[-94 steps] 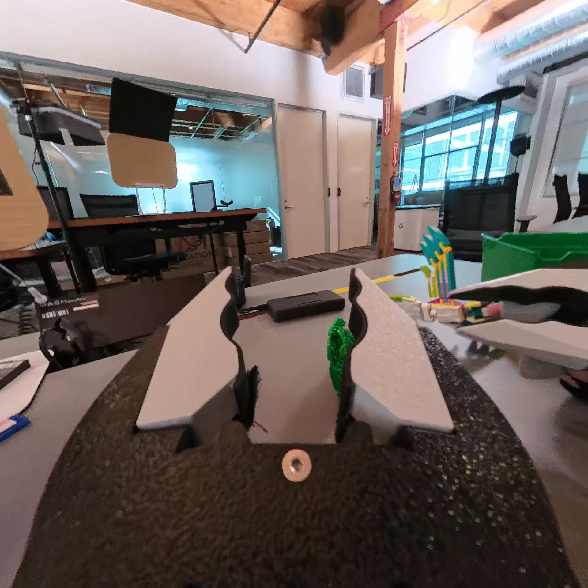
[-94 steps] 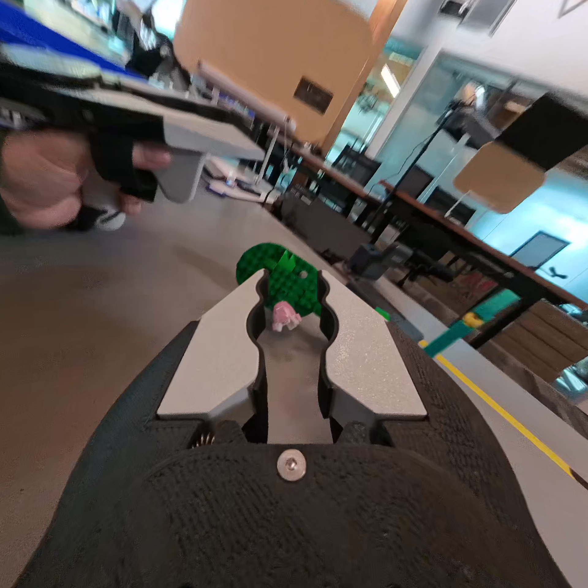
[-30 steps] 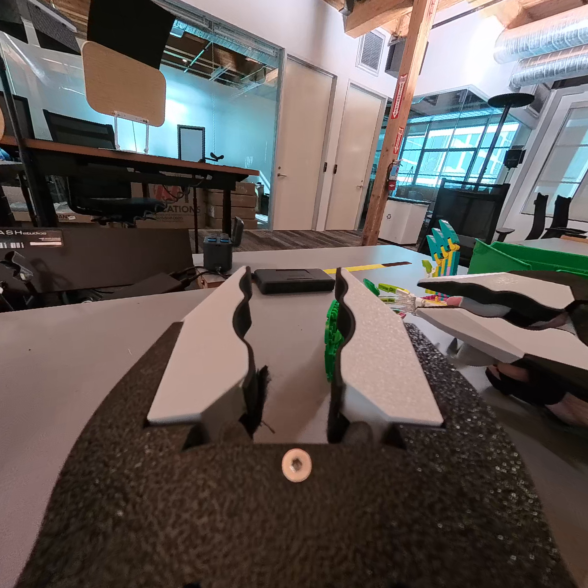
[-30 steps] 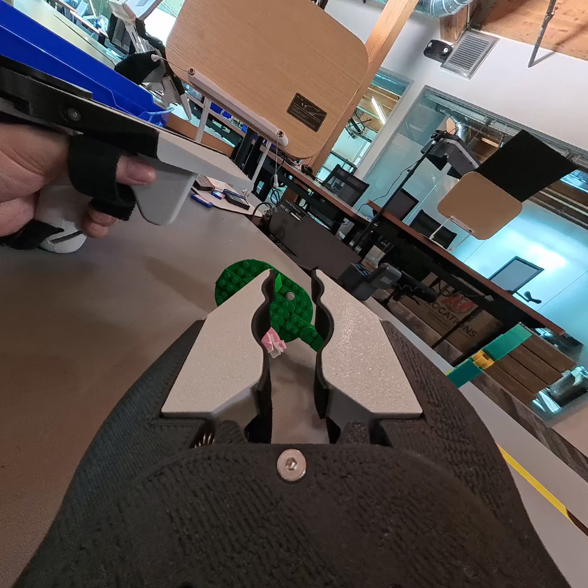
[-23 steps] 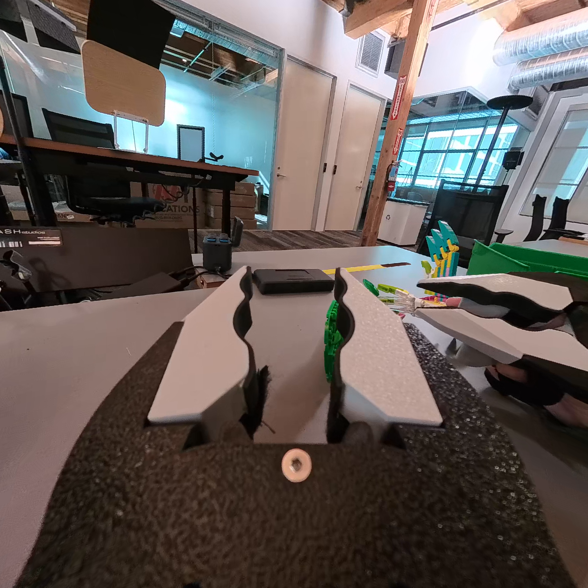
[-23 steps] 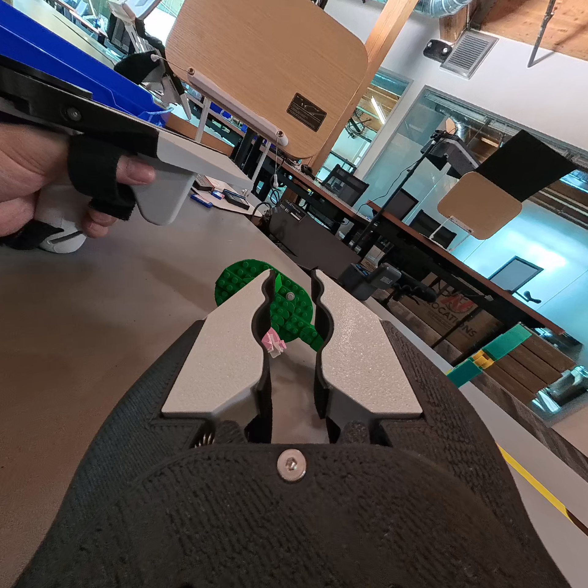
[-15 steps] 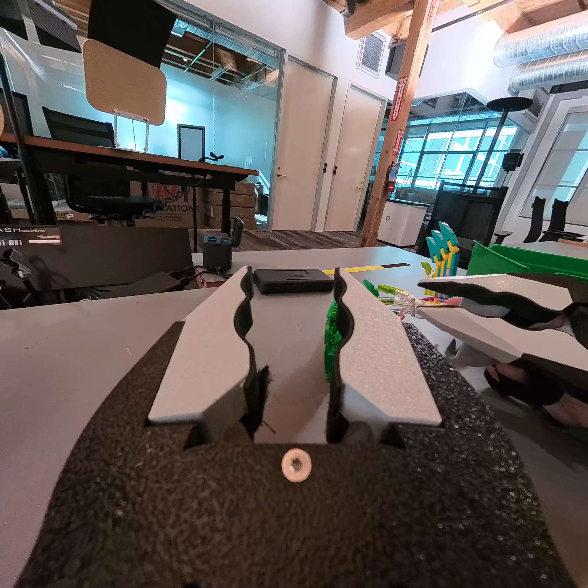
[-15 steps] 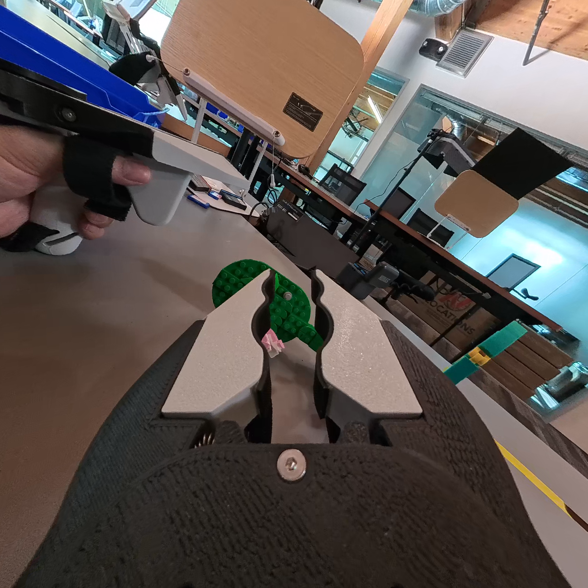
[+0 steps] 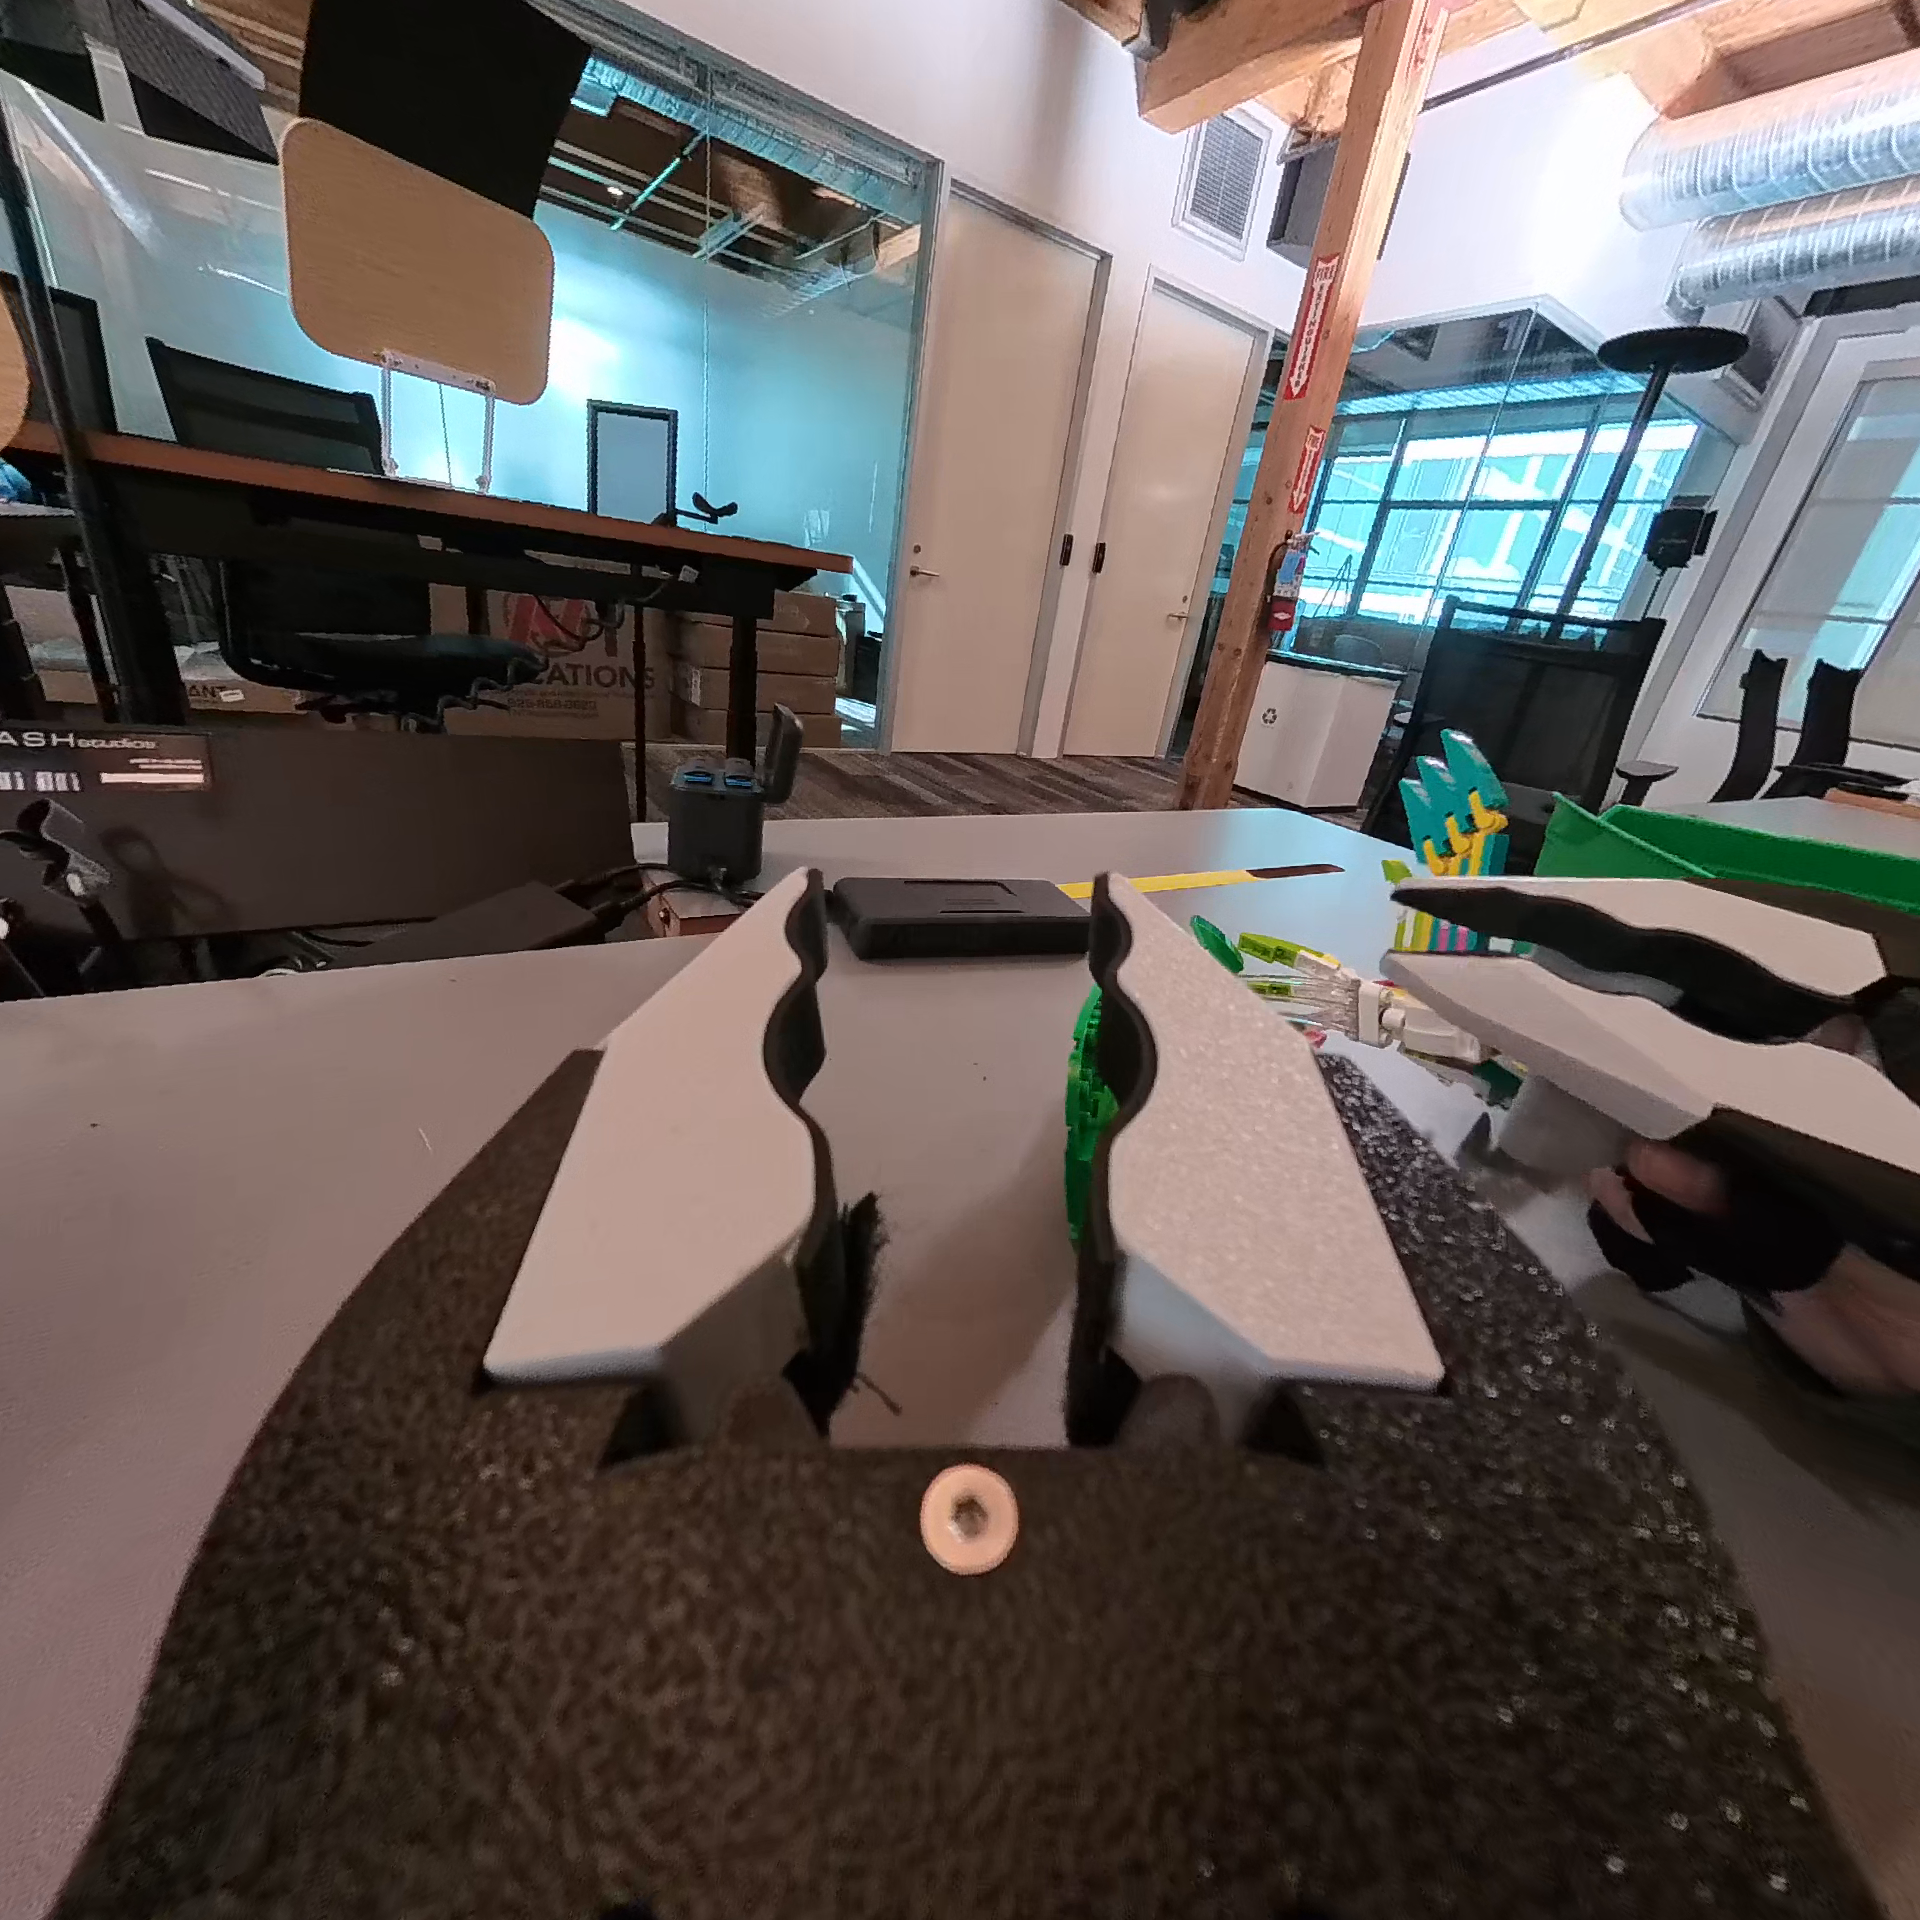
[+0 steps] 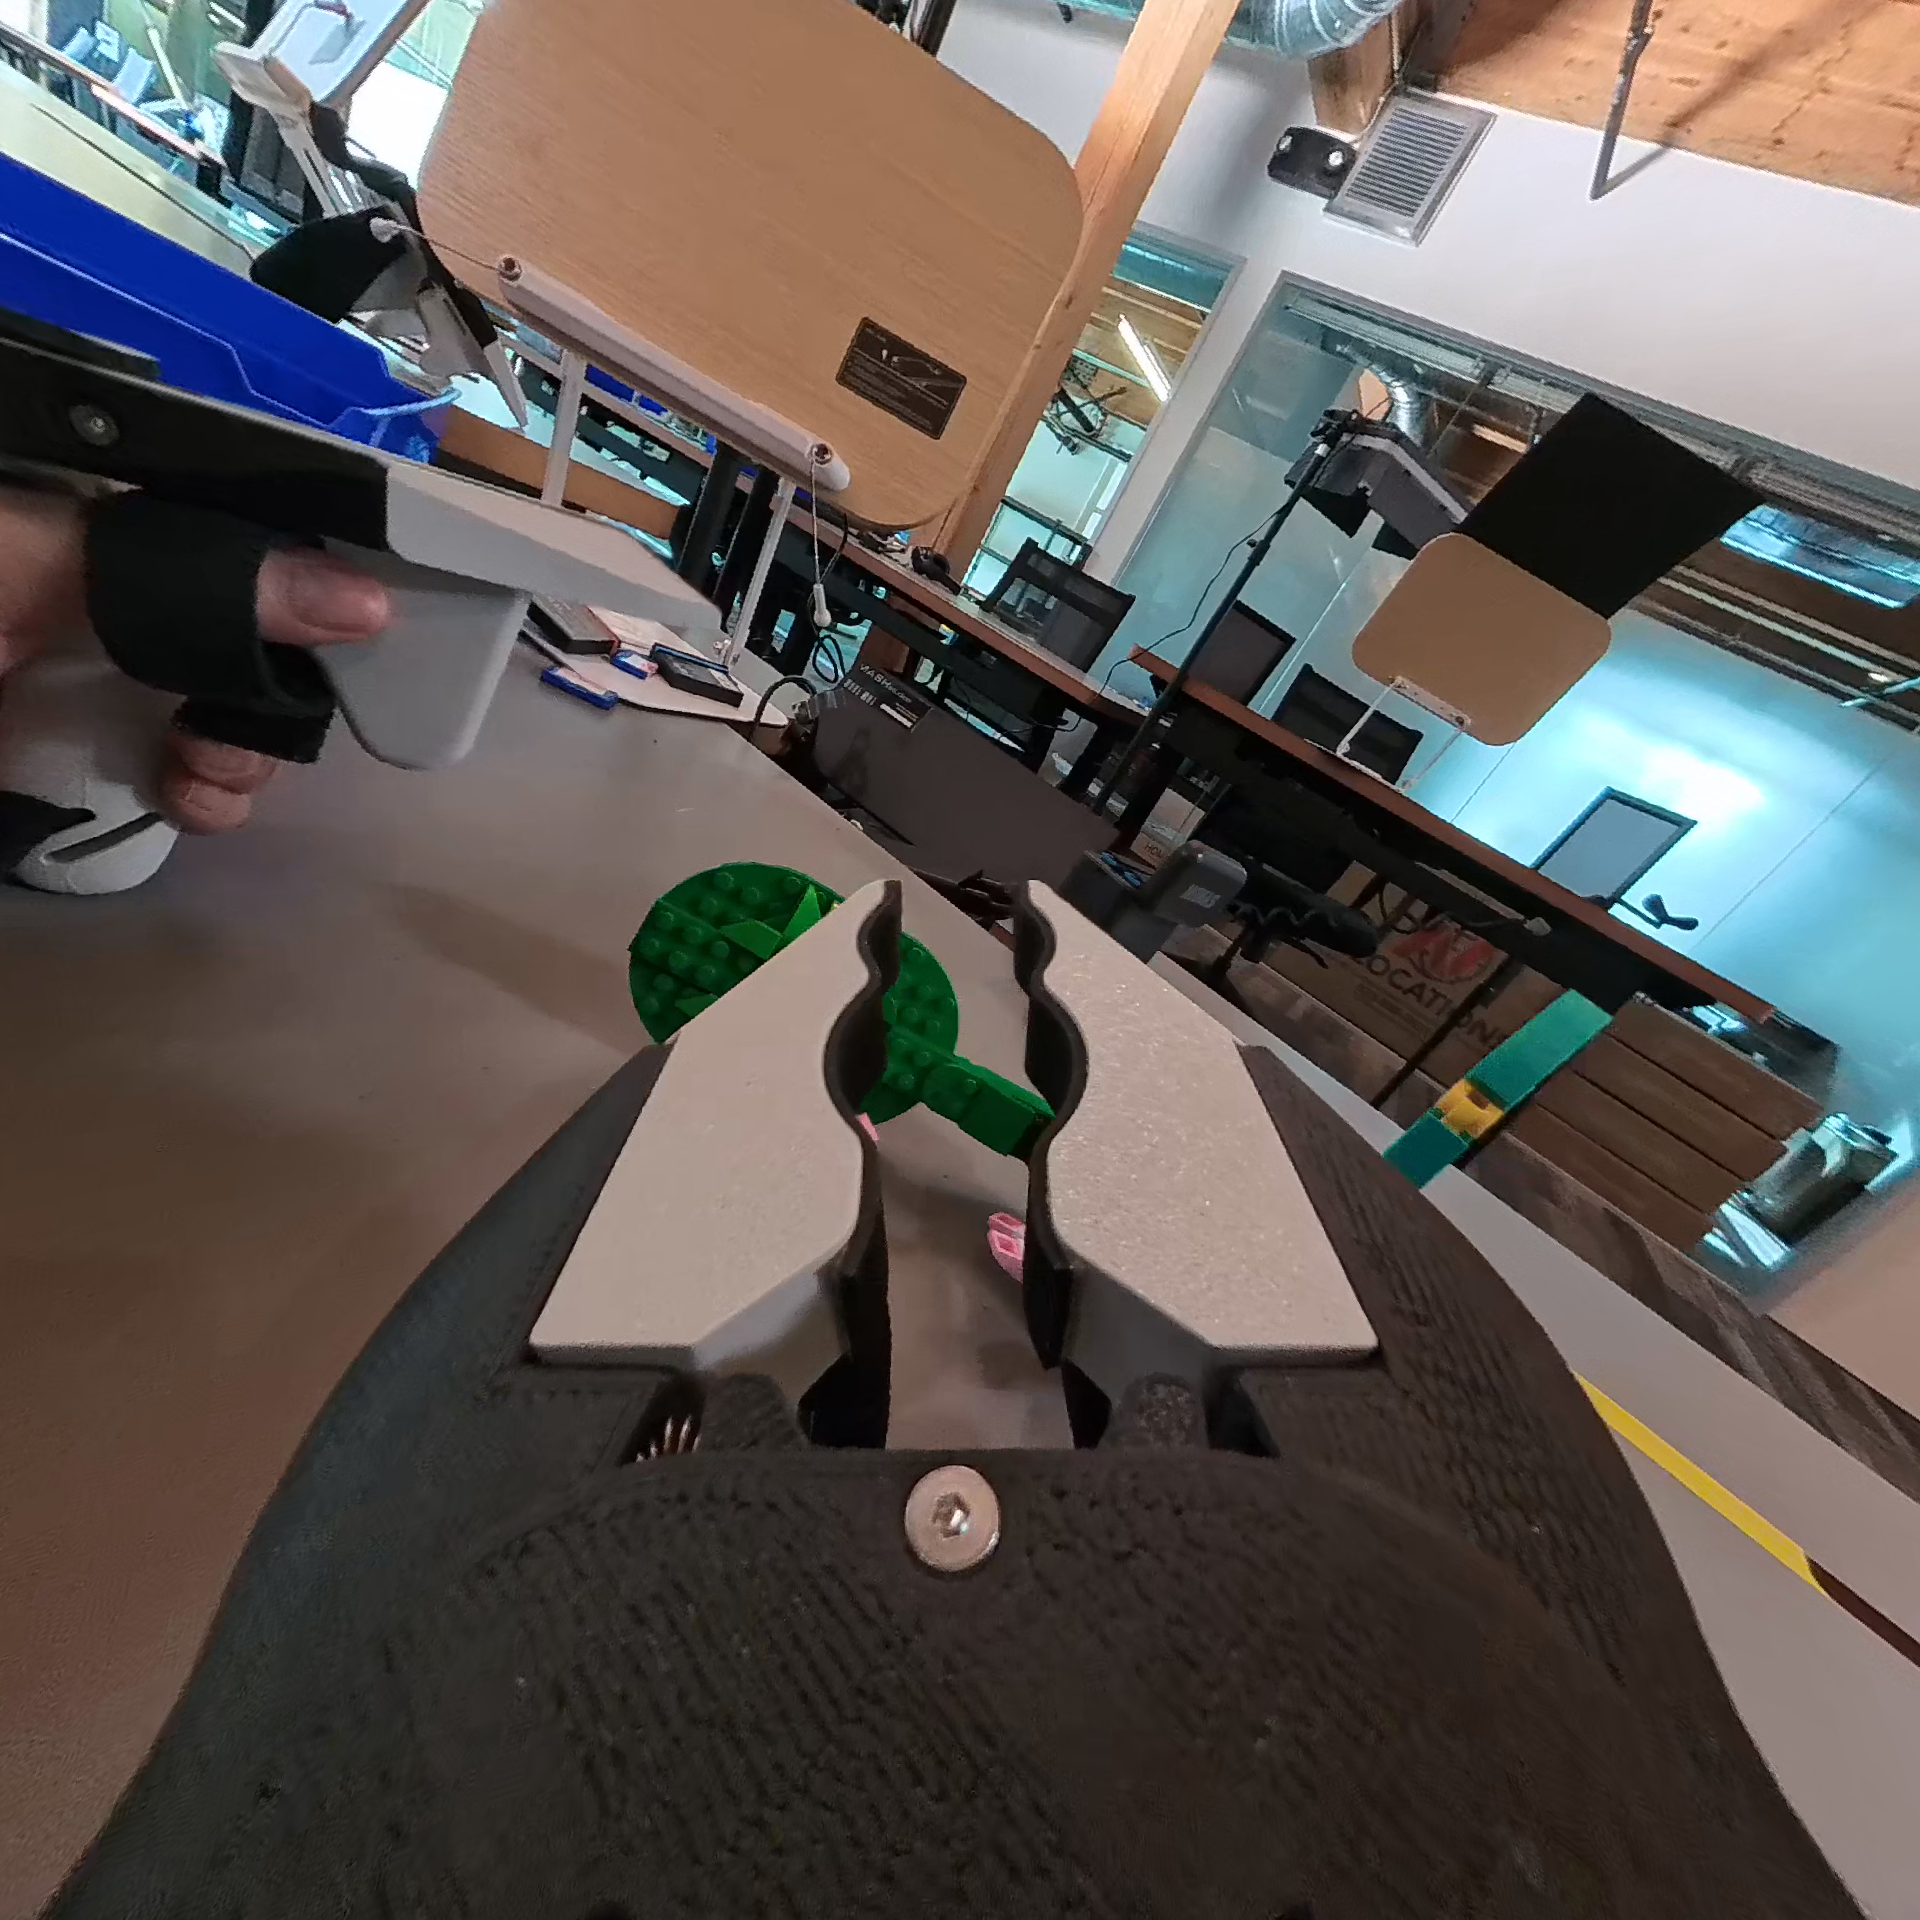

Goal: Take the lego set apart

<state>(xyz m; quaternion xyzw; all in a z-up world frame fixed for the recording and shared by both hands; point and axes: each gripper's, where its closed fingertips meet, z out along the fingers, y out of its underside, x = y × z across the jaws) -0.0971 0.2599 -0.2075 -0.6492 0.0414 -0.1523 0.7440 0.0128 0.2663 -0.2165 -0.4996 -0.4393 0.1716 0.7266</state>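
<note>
Green lego plates (image 10: 914, 1013) lie on the grey desk (image 10: 312, 1091) beyond the right gripper (image 10: 951, 925), whose jaws gape empty; the left gripper (image 9: 951, 914) likewise stands parted beside them.

Left gripper (image 9: 951, 940) level and low, jaws parted wide. Right gripper (image 10: 956, 920) tilted, jaws apart, gripped by a gloved hand (image 9: 1756, 1236).

Low claw-mounted views share green lego (image 9: 1086, 1122)
</note>
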